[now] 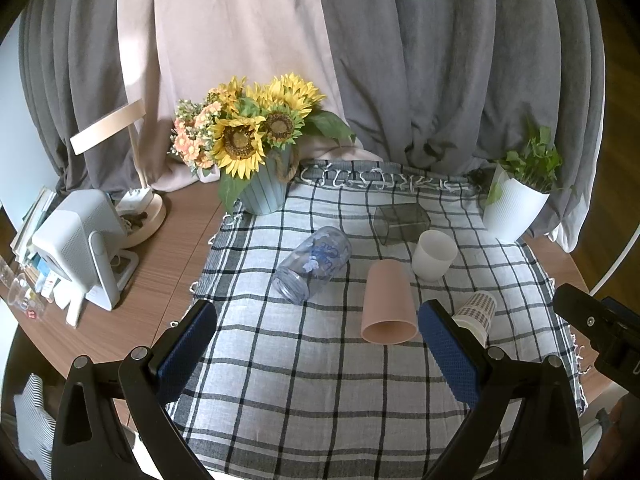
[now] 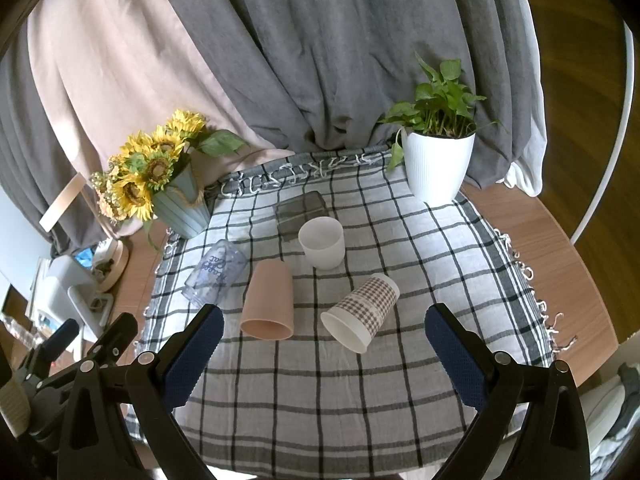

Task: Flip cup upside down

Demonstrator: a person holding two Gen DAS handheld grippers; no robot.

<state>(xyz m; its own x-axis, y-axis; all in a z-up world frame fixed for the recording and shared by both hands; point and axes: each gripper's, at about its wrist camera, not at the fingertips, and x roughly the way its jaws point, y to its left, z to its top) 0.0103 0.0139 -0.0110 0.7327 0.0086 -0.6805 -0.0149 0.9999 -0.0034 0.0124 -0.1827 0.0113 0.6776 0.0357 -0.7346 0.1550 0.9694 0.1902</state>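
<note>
Several cups sit on a checked cloth (image 1: pixel 304 380) (image 2: pixel 420 248). A pink cup (image 1: pixel 387 305) (image 2: pixel 269 302) lies on its side, mouth toward me. A checked paper cup (image 1: pixel 478 312) (image 2: pixel 362 312) lies on its side. A white cup (image 1: pixel 434 255) (image 2: pixel 322 242) stands upright. A clear printed glass (image 1: pixel 314 265) (image 2: pixel 216 274) lies on its side. A dark see-through square cup (image 1: pixel 401 222) (image 2: pixel 300 210) lies at the back. My left gripper (image 1: pixel 318 344) is open and empty, short of the pink cup. My right gripper (image 2: pixel 324 344) is open and empty, short of the paper cup.
A sunflower pot (image 1: pixel 262 192) (image 2: pixel 182 208) stands at the cloth's back left. A white pot with a green plant (image 1: pixel 514 208) (image 2: pixel 438 168) stands at the back right. A white device (image 1: pixel 80 248) and a lamp (image 1: pixel 136 200) are on the wooden table at left. Grey curtains hang behind.
</note>
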